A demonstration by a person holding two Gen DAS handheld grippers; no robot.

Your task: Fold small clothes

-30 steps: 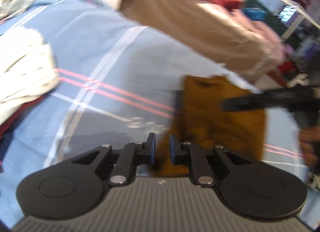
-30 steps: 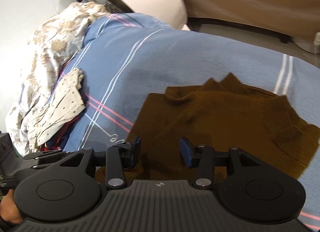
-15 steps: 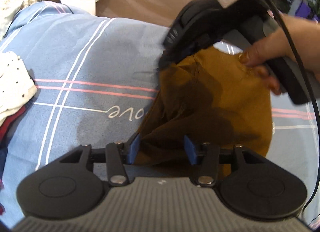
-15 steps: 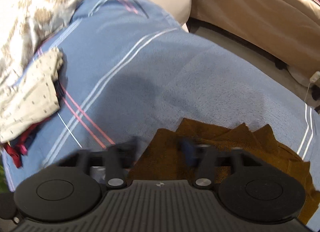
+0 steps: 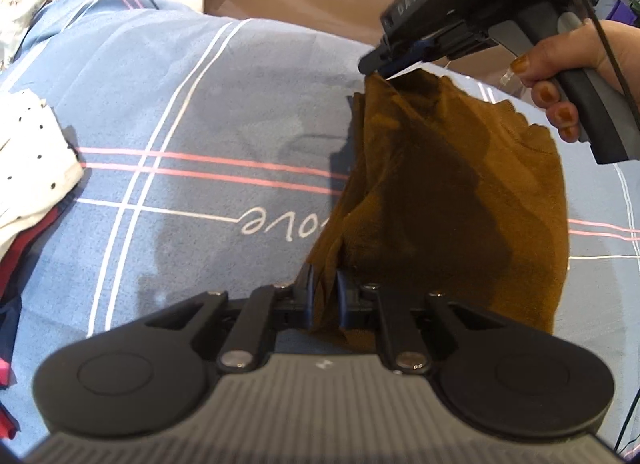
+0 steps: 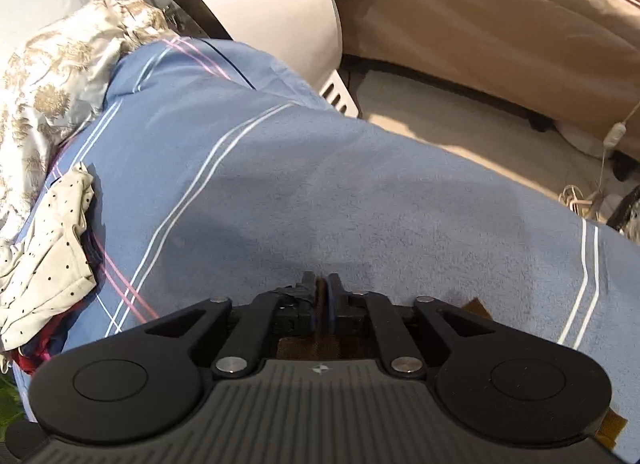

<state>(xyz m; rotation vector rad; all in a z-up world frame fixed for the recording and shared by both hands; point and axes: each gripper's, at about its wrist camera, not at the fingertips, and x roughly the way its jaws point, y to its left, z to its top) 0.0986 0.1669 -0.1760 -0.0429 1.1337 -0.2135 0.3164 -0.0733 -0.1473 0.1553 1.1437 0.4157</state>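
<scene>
Across the blue striped bedspread (image 5: 208,96), a mustard-brown knit garment (image 5: 440,200) is hanging stretched between the two tools, its near-left corner and far corner both lifted while the right part is draping down onto the bedspread. The fabric is looking soft and finely ribbed, bunched into vertical folds along its left edge, with a scalloped hem showing at the far right.

The left tool (image 5: 323,293) is closing, its blue pads clamped on the bunched near corner. The right tool (image 5: 378,64), gripped by a hand (image 5: 560,76) with painted nails, is pinching the far corner; in its own view the right tool (image 6: 321,296) is showing a thin brown strip of cloth between nearly touching pads, though its jaws are opening and how firm the hold is stays hard to judge.

A second ago the garment was lying flat and spread on the bedspread with both tools open above it; now it is gathered and raised.

At the far left, a dotted white cloth (image 5: 28,168) is resting on the bedspread, well apart from the garment.
</scene>
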